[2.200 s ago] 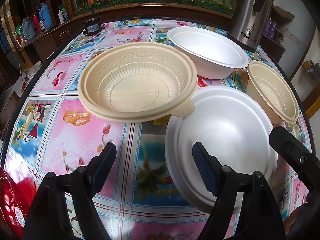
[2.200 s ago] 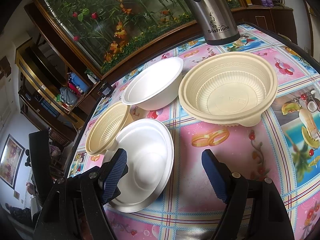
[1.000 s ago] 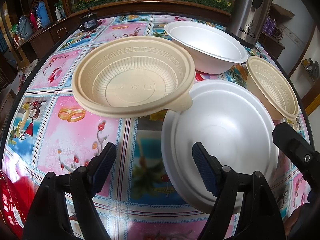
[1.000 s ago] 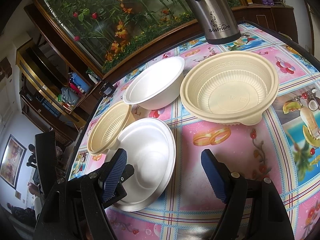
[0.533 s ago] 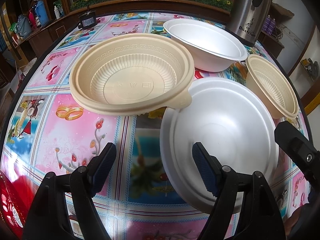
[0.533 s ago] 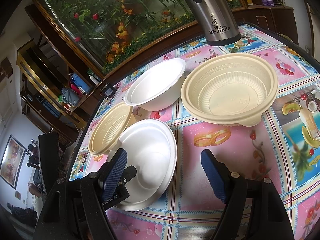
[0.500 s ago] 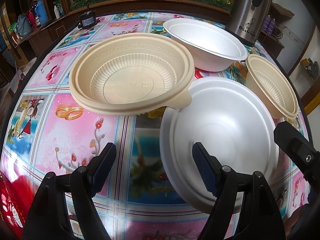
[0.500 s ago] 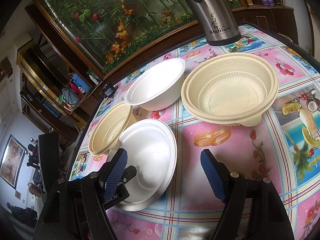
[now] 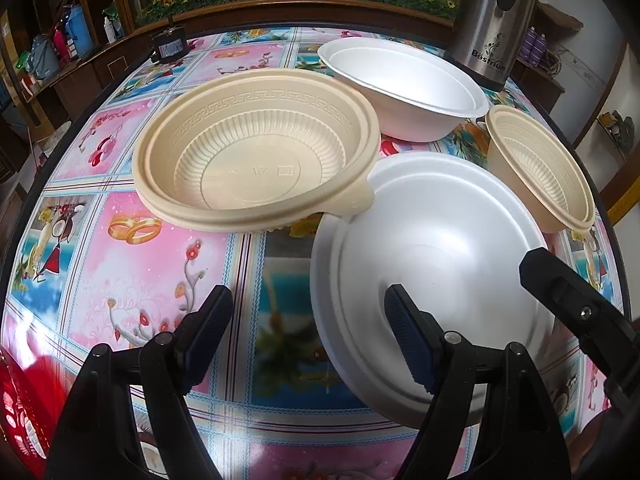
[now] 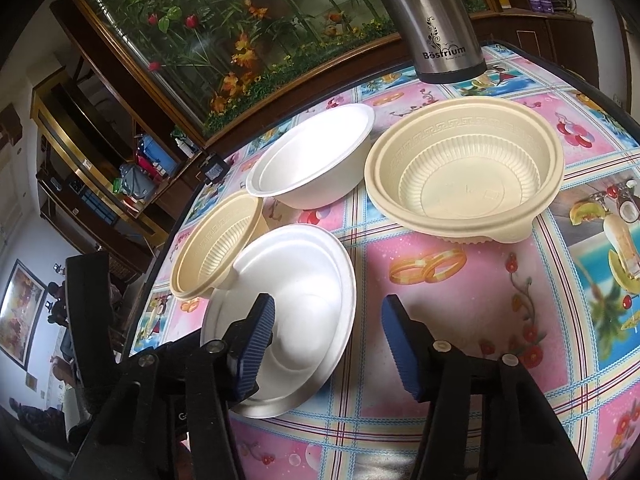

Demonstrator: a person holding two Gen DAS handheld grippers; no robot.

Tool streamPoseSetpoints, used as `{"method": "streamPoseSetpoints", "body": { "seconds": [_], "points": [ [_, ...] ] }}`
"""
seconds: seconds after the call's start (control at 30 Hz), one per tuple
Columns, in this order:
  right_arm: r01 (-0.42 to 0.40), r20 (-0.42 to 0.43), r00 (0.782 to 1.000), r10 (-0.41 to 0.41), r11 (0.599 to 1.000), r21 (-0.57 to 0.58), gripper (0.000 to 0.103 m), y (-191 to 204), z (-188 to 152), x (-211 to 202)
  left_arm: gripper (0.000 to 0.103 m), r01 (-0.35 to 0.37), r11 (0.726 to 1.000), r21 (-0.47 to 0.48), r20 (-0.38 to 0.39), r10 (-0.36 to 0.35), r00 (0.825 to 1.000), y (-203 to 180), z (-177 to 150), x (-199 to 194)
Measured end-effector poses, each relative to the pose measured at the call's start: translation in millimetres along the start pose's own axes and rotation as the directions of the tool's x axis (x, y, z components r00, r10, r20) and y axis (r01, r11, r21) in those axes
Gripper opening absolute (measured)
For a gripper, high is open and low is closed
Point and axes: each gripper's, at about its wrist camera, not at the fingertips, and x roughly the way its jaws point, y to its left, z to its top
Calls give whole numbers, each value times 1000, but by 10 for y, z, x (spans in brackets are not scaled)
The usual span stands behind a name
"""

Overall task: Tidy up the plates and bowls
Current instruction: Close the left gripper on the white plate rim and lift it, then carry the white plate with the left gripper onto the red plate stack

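A shallow white foam plate [image 9: 436,248] [image 10: 296,280] lies near the table's front edge. Beside it stand a large beige ribbed bowl [image 9: 256,152] [image 10: 464,176], a white foam bowl [image 9: 404,84] [image 10: 312,164] and a small beige bowl [image 9: 540,168] [image 10: 216,240]. My right gripper [image 10: 328,340] is closing its jaws about the plate's near rim: one finger is over the plate, the other outside, and the pads are not pressing. My left gripper [image 9: 308,336] stays open above the tablecloth at the plate's left rim, holding nothing.
A steel kettle [image 9: 492,20] [image 10: 440,28] stands at the back of the round table with its pink patterned cloth [image 9: 160,248]. A small black device [image 9: 170,44] sits at the far edge. Something red [image 9: 20,412] lies at the near left. Shelves and a planted tank lie beyond.
The right gripper's jaws have narrowed around the white plate's rim. The left gripper and the dishes have kept still over the last second.
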Motion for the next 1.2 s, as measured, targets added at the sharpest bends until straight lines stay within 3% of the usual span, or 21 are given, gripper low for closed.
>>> {"method": "streamPoseSetpoints", "body": {
  "seconds": [0.1, 0.17, 0.47, 0.6, 0.83, 1.2],
  "points": [
    [10, -5, 1000, -10, 1000, -5, 49, -3, -1, 18, 78, 6, 1000, 3, 3, -6, 1000, -3, 0, -2],
    [12, -13, 1000, -12, 1000, -6, 40, -9, -3, 32, 77, 10, 1000, 7, 8, -10, 1000, -11, -3, -9],
    [32, -24, 999, -33, 999, -35, 17, 14, -19, 80, 43, 41, 999, 24, 11, -41, 999, -43, -2, -17],
    [39, -33, 999, -41, 998, -48, 14, 30, -35, 112, 23, 64, 997, 31, 13, -65, 998, -68, 5, -24],
    [56, -11, 998, -56, 997, -59, 14, 14, -39, 137, 18, 68, 997, 36, 30, -69, 997, -86, 6, -50],
    [37, 23, 999, -36, 996, -76, 14, -8, -73, 147, 18, 55, 998, 39, 36, -57, 998, -94, 5, -52]
  ]
}}
